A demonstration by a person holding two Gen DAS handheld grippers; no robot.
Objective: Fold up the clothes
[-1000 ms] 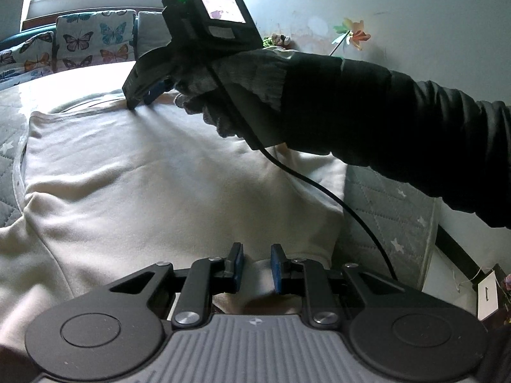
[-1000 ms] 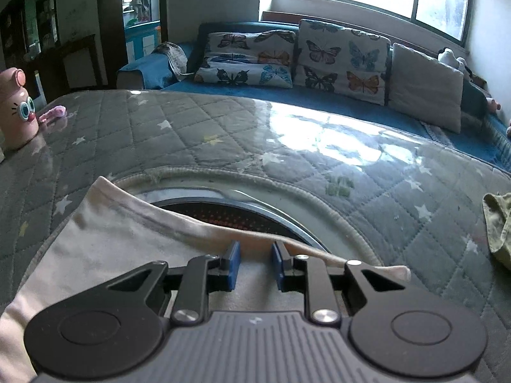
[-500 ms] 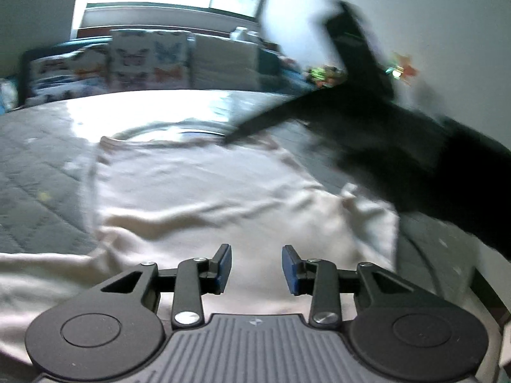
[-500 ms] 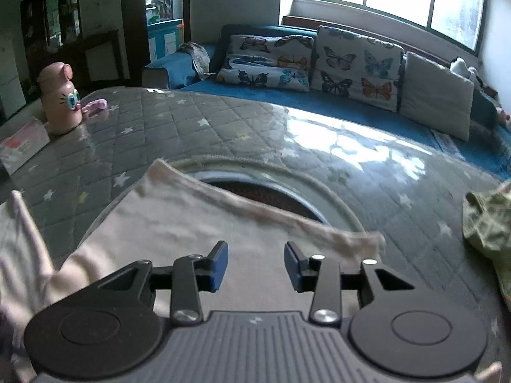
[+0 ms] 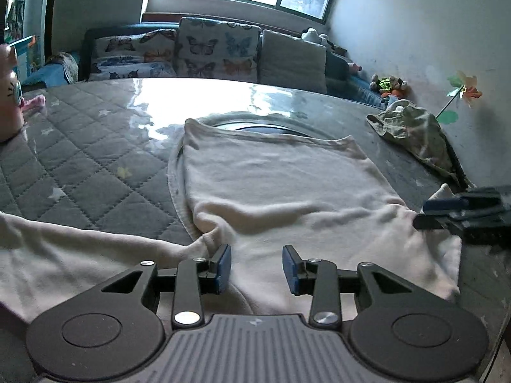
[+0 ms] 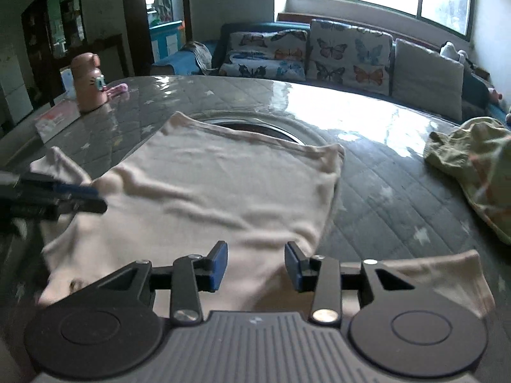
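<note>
Quilted bench (image 5: 95, 159) by a sofa; the cream shirt (image 5: 281, 185) lies flat on it, sleeves out. My left tongs (image 5: 257, 268) and right tongs (image 6: 256, 266) gape empty above it. Next I'd grip a sleeve to fold inward.

**Two cameras, one shirt**

Each camera sits low behind its own tongs, close above the surface, facing the far sofa (image 5: 207, 51). Both see the cream shirt (image 5: 274, 185) (image 6: 217, 185) and the other's tongs at the edge.

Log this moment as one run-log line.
left gripper: open, empty | right gripper: open, empty | cream garment: spread flat, unheld | green garment: aside
</note>
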